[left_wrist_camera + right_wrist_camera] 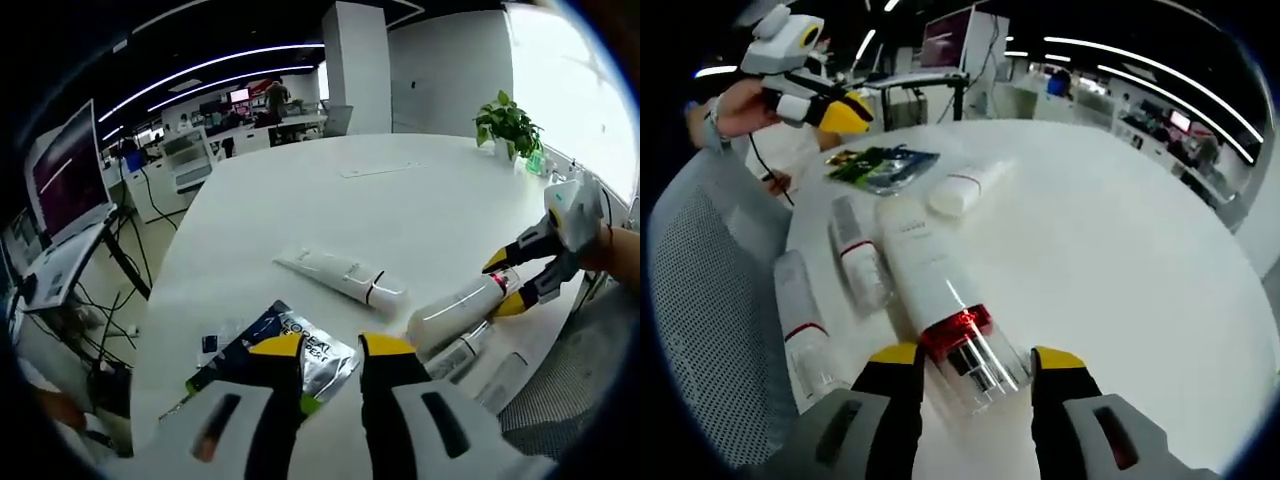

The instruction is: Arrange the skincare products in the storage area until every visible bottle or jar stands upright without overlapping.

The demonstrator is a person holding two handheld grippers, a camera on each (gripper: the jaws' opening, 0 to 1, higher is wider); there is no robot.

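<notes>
Skincare bottle, the tall white one with the red band and clear cap, lies flat on the round white table. Our right gripper has its jaws spread wide either side of the cap end, not yet pinching. We judge it best to close on the neck, then tip it upright. Beside the bottle lie two smaller bottles and a white tube; beyond it, a foil sachet. Our left gripper hovers over that sachet, slightly parted, holding nothing.

At frame bottom, the left gripper hovers open above a foil sachet; at right, the right gripper straddles a lying bottle.
</notes>
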